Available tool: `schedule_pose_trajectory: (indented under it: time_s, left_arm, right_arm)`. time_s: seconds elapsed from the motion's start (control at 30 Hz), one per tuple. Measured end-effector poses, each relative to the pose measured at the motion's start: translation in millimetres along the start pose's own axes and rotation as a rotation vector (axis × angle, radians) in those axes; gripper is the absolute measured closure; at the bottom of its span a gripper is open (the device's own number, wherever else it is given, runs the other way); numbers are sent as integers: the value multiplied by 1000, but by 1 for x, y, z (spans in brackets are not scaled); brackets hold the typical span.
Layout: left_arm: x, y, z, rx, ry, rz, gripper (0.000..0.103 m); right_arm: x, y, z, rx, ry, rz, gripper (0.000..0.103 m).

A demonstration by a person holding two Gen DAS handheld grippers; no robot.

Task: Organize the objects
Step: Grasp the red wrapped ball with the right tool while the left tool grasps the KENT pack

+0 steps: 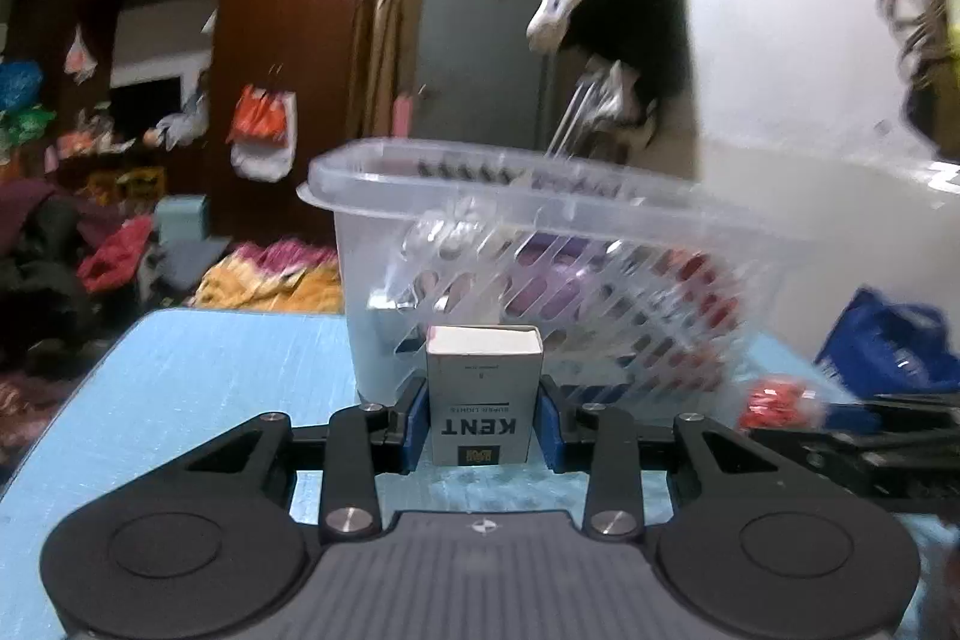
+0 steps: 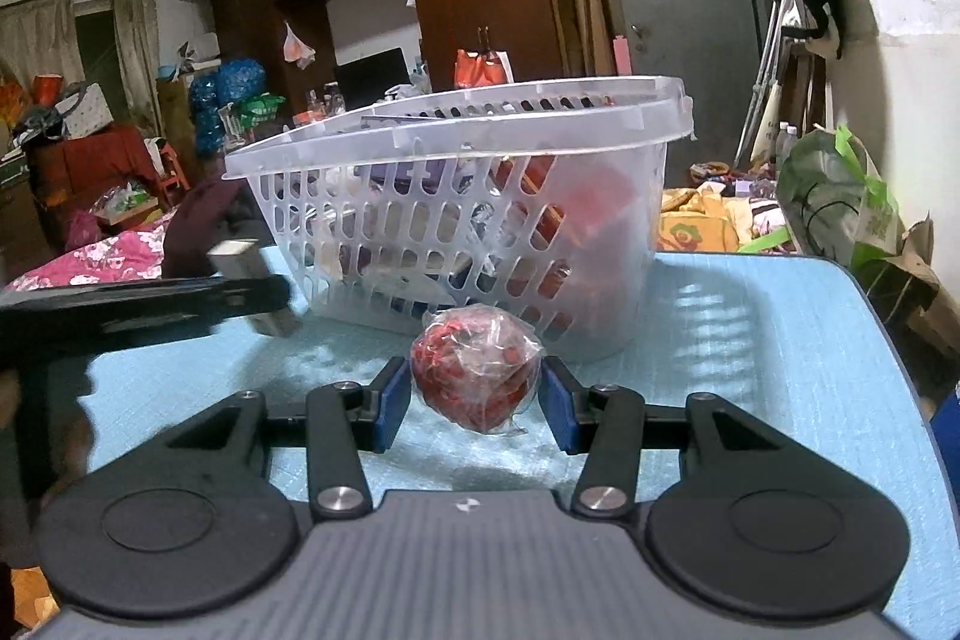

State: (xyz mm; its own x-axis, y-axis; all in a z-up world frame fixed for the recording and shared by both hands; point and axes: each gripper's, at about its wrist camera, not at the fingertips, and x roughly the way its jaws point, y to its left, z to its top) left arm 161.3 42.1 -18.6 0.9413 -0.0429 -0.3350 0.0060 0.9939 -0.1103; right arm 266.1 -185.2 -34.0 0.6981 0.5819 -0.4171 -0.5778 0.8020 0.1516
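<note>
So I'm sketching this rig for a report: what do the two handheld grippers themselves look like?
Both look identical. The left gripper and right gripper each have a grey ribbed body with a small round logo, two black round housings, and black linkage arms with silver pivot screws. The jaws carry blue pads. No cables or sleeves show.

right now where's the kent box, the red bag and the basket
kent box (image 1: 483, 394), left wrist view, on its printed front face
red bag (image 2: 477, 376), right wrist view, on the middle of the plastic-wrapped red bundle
basket (image 2: 456, 133), right wrist view, on its near rim
</note>
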Motion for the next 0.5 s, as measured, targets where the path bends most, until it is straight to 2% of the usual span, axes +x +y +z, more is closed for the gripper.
schedule_pose_trajectory:
  time_s: [0.1, 0.2, 0.5]
  left_arm:
    - [-12, 18, -3, -86, -55, -69, 63]
    - [-12, 23, -3, -124, -76, -98, 63]
    - [-13, 22, -4, -92, -120, -143, 62]
  right_arm:
    - [0, 0, 0, -3, 0, 5, 52]
    - [-1, 2, 0, -14, -8, 4, 52]
    - [-6, 5, -1, -35, -35, 8, 52]
